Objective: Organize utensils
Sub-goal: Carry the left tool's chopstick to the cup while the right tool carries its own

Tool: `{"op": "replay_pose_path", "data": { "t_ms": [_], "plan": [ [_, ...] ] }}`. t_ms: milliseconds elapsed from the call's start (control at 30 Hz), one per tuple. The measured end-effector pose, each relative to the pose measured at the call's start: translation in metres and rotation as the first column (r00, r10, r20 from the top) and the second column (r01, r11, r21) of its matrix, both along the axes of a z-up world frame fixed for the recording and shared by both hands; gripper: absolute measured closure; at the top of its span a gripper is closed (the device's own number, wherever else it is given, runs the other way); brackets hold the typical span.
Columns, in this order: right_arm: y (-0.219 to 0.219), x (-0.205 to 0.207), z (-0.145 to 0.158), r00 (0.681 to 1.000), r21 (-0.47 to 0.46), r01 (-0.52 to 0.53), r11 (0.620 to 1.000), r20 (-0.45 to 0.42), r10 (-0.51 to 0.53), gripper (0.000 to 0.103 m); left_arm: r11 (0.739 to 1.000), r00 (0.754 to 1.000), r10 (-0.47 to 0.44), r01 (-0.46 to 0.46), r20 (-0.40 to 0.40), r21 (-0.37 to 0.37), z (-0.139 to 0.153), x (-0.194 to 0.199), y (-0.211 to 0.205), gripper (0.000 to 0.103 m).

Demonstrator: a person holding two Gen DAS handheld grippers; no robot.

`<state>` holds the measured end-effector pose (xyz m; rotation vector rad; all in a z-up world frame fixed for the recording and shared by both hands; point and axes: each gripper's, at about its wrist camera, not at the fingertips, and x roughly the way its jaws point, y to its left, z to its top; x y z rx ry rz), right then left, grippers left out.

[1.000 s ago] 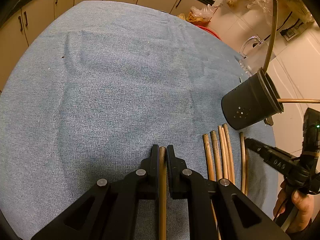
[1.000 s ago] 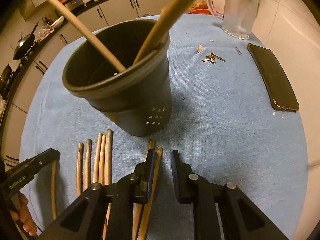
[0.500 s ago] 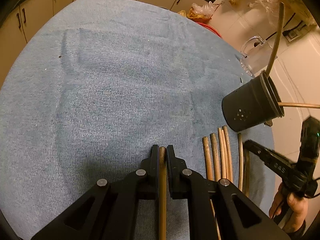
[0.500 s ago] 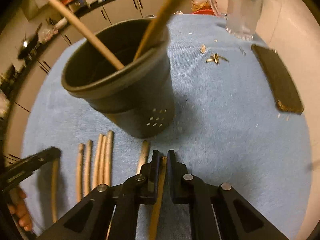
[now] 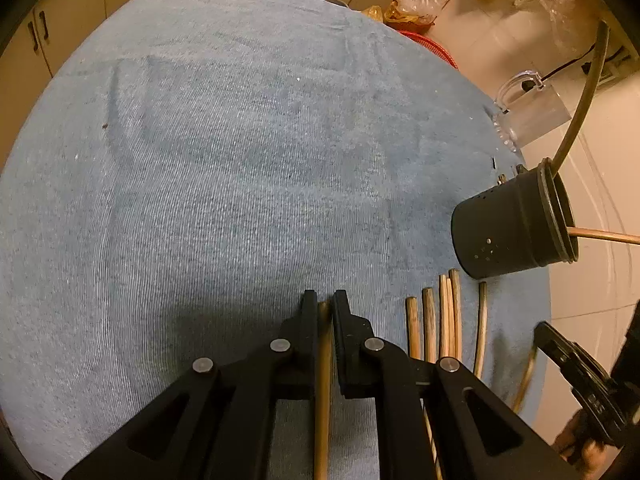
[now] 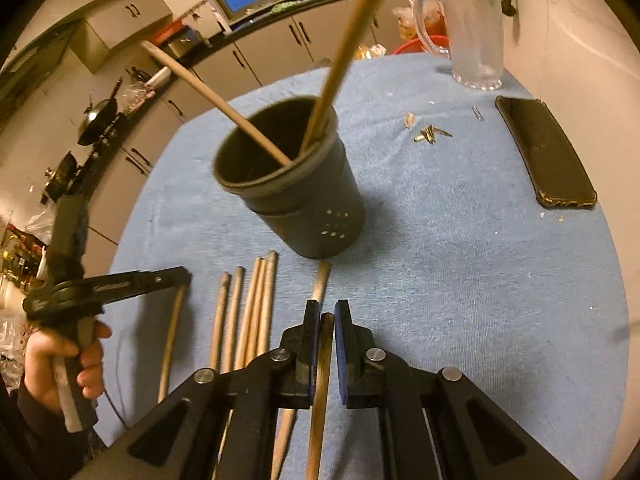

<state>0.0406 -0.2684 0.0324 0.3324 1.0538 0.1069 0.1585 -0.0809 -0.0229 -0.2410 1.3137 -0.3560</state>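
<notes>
Both tools clamped, each on one chopstick. Left tool (image 5: 323,308): jaws nearly together, pinching a wooden chopstick (image 5: 322,392) that runs back btwn the fingers toward the cam, over bare blue cloth on the tabletop (image 5: 200,180). Right tool (image 6: 326,320): same grip, darker chopstick (image 6: 320,400) held lengthwise btwn the pads, tip just past the fingertips.

Dark perforated holder cup (image 6: 304,208) stands upright mid-tabletop, two long sticks (image 6: 224,110) leaning out of it in diff directions. Loose chopsticks (image 6: 250,312) lie on the cloth near the cup's base, roughly parallel, w/ one more (image 6: 320,284) just ahead of the right tool. Single stick (image 6: 172,336) lies apart to their left, under the left tool as seen from the right cam.

Also on cloth: black phone (image 6: 546,152) at right, clear pitcher (image 6: 476,28) at far edge, small bits of debris (image 6: 430,134) btwn cup and phone.
</notes>
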Motion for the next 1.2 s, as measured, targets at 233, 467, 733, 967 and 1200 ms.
{"op": "replay_pose_path", "data": {
  "t_ms": [233,467,733,967,1200],
  "plan": [
    [0.007,0.006,0.0,0.999,0.0,-0.026,1.0,0.034,0.026,0.095,0.997,0.998,-0.052,0.05,0.043,0.062,0.003,-0.002,-0.025,0.076],
    [0.01,-0.002,0.018,0.996,0.001,-0.045,0.999,0.076,0.045,0.095,0.982,0.993,-0.078,0.061,0.091,0.18,0.003,-0.006,-0.047,0.085],
    [0.012,-0.013,0.039,0.991,-0.001,-0.061,0.998,0.122,0.06,0.095,0.969,0.992,-0.095,0.074,0.08,0.235,0.002,-0.018,-0.053,0.086],
    [0.012,-0.021,0.061,0.981,-0.004,-0.079,0.997,0.18,0.078,0.095,0.979,0.99,-0.041,0.013,0.132,0.205,0.004,-0.028,-0.048,0.096],
    [0.011,-0.034,0.1,0.956,-0.031,-0.109,0.994,0.272,0.113,0.095,0.995,0.948,-0.049,0.019,0.315,0.097,0.075,-0.064,-0.038,0.096]
  ]
}}
